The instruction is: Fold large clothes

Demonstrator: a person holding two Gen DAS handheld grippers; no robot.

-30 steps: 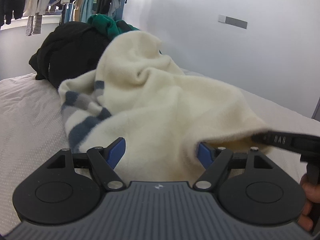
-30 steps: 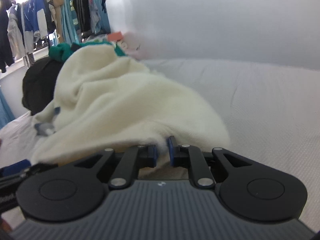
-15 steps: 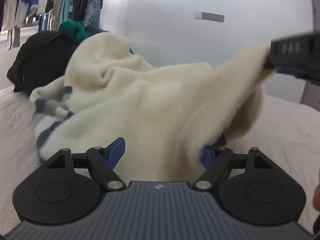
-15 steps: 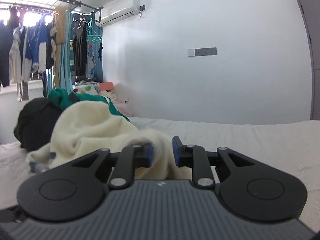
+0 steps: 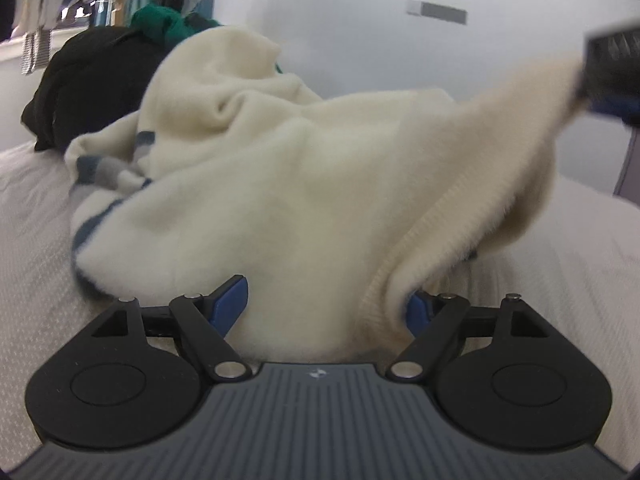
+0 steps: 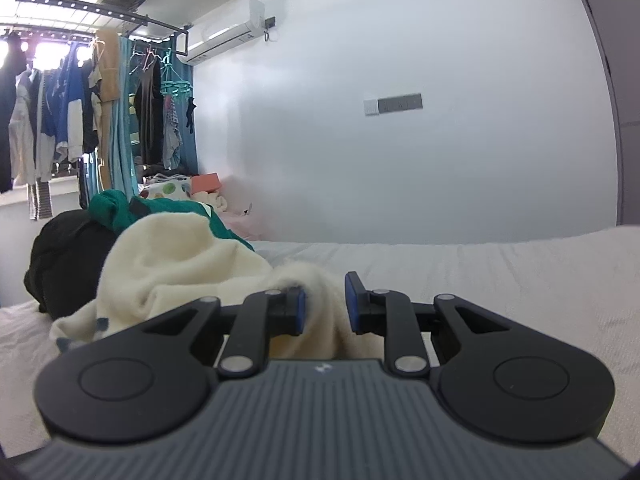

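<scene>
A fluffy cream sweater with blue and grey stripes lies crumpled on the white bed. My left gripper stands open and low at its near edge. Fabric bulges between the wide-apart fingers, and the ribbed hem curls against the right finger. My right gripper is shut on a corner of the hem and holds it up at the upper right, so the fabric stretches up to it. In the right wrist view the cream sweater fills the narrow gap of the right gripper.
A black garment and a green one are piled behind the sweater. Clothes hang on a rack at the far left. White bed stretches to the right, with a white wall behind it.
The right gripper has lifted the sweater's hem from the bed up to the upper right and now points more level. The left gripper has sunk closer to the fabric.
</scene>
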